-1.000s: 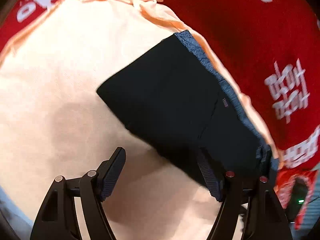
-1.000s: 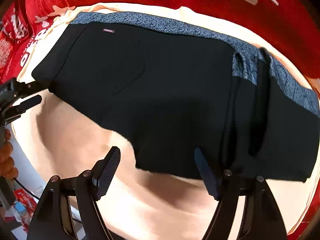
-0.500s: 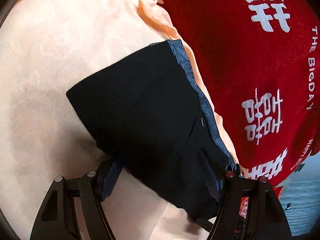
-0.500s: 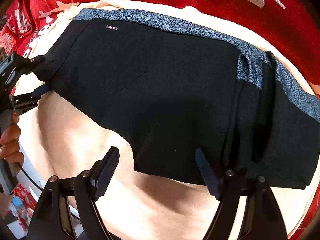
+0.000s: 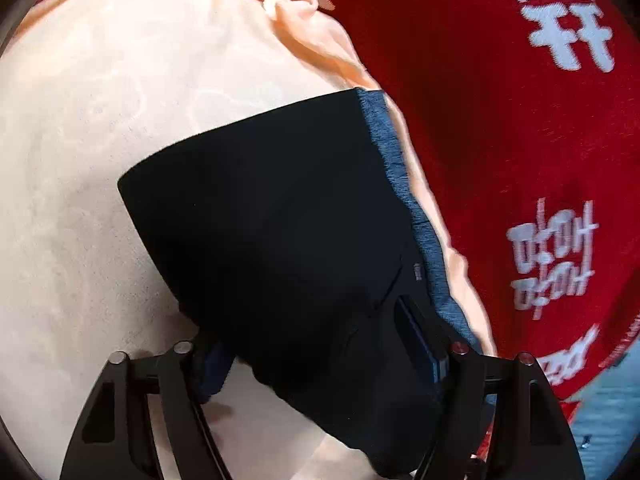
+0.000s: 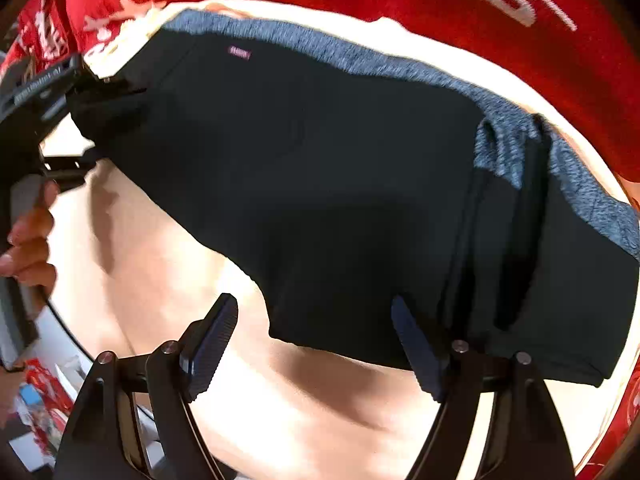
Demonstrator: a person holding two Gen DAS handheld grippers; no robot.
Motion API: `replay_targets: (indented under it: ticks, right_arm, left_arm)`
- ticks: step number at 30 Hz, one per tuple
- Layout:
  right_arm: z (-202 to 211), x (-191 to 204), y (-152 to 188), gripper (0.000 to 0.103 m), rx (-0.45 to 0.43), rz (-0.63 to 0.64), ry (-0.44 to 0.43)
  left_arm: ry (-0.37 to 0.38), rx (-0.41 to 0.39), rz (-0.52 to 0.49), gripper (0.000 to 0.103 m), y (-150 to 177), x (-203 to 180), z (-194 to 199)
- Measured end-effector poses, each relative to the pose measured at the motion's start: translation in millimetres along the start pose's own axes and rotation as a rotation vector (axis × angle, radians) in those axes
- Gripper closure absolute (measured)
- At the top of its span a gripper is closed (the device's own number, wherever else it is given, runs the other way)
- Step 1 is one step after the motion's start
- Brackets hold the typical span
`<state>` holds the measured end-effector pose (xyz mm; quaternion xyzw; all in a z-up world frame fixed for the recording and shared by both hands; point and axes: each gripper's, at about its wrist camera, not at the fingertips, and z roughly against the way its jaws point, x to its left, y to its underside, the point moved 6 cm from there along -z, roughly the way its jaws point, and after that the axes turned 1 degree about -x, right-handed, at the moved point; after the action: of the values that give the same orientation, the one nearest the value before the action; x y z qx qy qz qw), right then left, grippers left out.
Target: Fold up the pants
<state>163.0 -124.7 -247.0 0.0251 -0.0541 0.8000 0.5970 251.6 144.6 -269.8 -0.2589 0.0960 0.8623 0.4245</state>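
Black pants [image 6: 340, 200] with a grey waistband [image 6: 400, 68], lying on a peach cloth [image 5: 100, 140] over a red blanket [image 5: 500, 140]
Left gripper [image 5: 320, 344]: fingers spread wide, straddling one end of the pants, fabric between them. Right gripper [image 6: 316, 340]: fingers apart, at the near edge, gripping nothing

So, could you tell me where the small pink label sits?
In the right wrist view, the pink label sits upper left on the black pants, just below the grey waistband.
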Motion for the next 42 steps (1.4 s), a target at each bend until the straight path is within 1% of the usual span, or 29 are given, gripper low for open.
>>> replay_targets:
  ticks: [1, 2, 3, 5, 7, 9, 11, 12, 14, 17, 20, 23, 25, 27, 29, 30, 33, 34, 35, 36, 37, 38, 39, 42]
  right_arm:
    - [7, -2, -5, 0.021, -0.009, -0.008, -0.007]
    - [16, -5, -13, 0.021, -0.019, -0.017, -0.016]
    - [22, -6, -20, 0.021, -0.025, -0.024, -0.023]
    - [35, -8, -42, 0.021, -0.029, -0.041, -0.047]
    - [47, -7, -71, 0.021, -0.028, -0.067, -0.106]
    - [52, -1, -101, 0.021, -0.004, -0.076, -0.166]
    - [53, 14, -132, 0.021, 0.043, -0.055, -0.219]
    - [51, 24, -144, 0.021, 0.072, -0.040, -0.235]
    - [45, 53, -168, 0.021, 0.155, 0.013, -0.260]
    - [35, 97, -189, 0.020, 0.201, 0.116, -0.262]
    - [25, 136, -196, 0.019, 0.249, 0.211, -0.245]
    - [8, 170, -201, 0.018, 0.330, 0.284, -0.240]
    - [-3, 182, -198, 0.018, 0.392, 0.314, -0.219]
    - [-14, 191, -197, 0.018, 0.433, 0.328, -0.208]
    - [-22, 195, -193, 0.018, 0.469, 0.337, -0.160]
    - [-23, 196, -191, 0.018, 0.474, 0.344, -0.155]
    - [-19, 205, -186, 0.018, 0.484, 0.386, -0.175]
    - [-18, 206, -185, 0.018, 0.479, 0.406, -0.160]
    - [-18, 204, -185, 0.020, 0.469, 0.431, -0.121]
    - [-20, 203, -185, 0.044, 0.466, 0.449, -0.098]
    - [-20, 200, -183, 0.079, 0.474, 0.454, -0.100]
    - [-19, 195, -182, 0.080, 0.485, 0.428, -0.127]
    - [-16, 191, -182, 0.083, 0.478, 0.423, -0.134]
    - [5, 176, -182, 0.084, 0.398, 0.409, -0.201]
  left_arm:
    - [-0.054, -0.015, -0.022, 0.044, 1, -3, 1]
    - [-0.134, -0.030, -0.080, 0.060, 2, -6, 0]
    - [-0.167, -0.037, -0.121, 0.064, 4, -10, 0]
    - [-0.219, -0.077, -0.225, 0.067, 10, -22, 3]
    - [-0.300, -0.131, -0.378, 0.069, 19, -41, 6]
    - [-0.384, -0.185, -0.542, 0.069, 32, -58, 5]
    - [-0.445, -0.212, -0.649, 0.069, 42, -67, 2]
    - [-0.466, -0.220, -0.680, 0.069, 45, -69, 0]
    - [-0.500, -0.228, -0.722, 0.069, 49, -71, -3]
    - [-0.538, -0.249, -0.789, 0.069, 56, -74, -4]
    - [-0.568, -0.267, -0.848, 0.069, 63, -78, -6]
    - [-0.575, -0.272, -0.862, 0.069, 66, -79, -8]
    - [-0.576, -0.271, -0.862, 0.069, 69, -80, -8]
    - [-0.581, -0.281, -0.879, 0.069, 74, -83, -8]
    - [-0.598, -0.287, -0.903, 0.069, 77, -87, -10]
    - [-0.601, -0.290, -0.910, 0.069, 80, -88, -11]
    - [-0.603, -0.297, -0.915, 0.069, 84, -92, -11]
    - [-0.604, -0.297, -0.914, 0.069, 86, -94, -10]
    - [-0.605, -0.297, -0.916, 0.069, 88, -96, -10]
    - [-0.601, -0.290, -0.918, 0.069, 90, -99, -11]
    - [-0.598, -0.281, -0.924, 0.069, 94, -101, -11]
    - [-0.596, -0.291, -0.941, 0.069, 97, -105, -10]
    - [-0.595, -0.300, -0.956, 0.069, 103, -115, -5]
    - [-0.566, -0.329, -0.980, 0.069, 112, -134, 5]
